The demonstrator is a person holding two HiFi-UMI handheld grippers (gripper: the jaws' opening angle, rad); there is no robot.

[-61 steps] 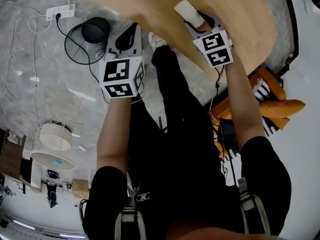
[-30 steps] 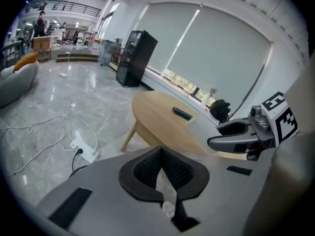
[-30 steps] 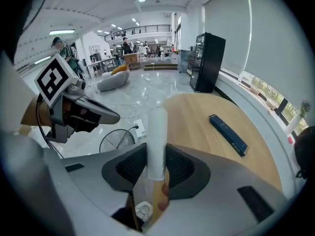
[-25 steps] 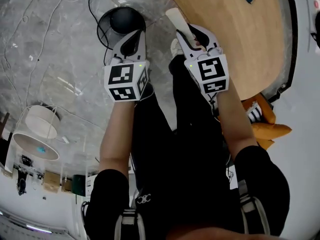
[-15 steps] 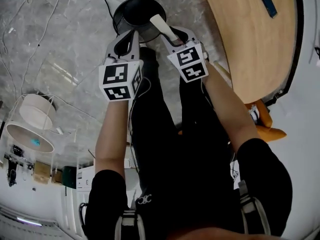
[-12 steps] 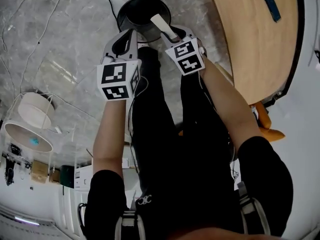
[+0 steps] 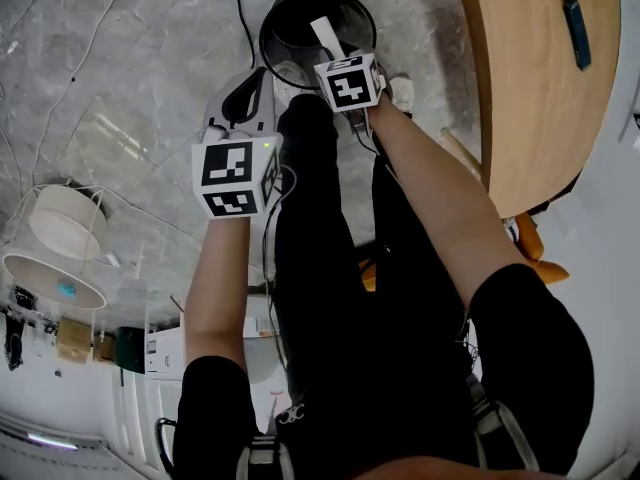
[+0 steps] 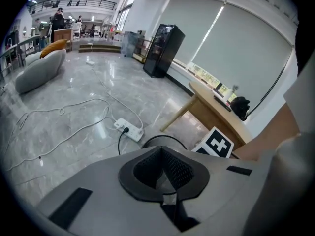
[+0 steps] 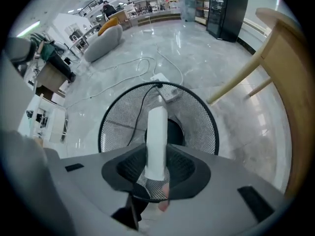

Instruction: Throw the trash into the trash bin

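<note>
Above the far mesh trash bin (image 9: 110,117), we clamp a white tube (image 9: 157,132) in our right gripper (image 9: 157,173); our left gripper (image 8: 165,168) is closed, empty.

Right claw (image 9: 156,163) points steeply down, clamped; left claw (image 8: 164,173) beside it, closed, empty.

I see grey marble floor (image 7: 110,58) across the upper left, wooden table (image 7: 530,98) at upper right, a slim dark object (image 7: 573,18) lying on it, white power strip (image 8: 129,130) near centre with its cables, grey sofa (image 8: 39,72) at left, black cabinet (image 8: 164,50) at upper middle.
</note>
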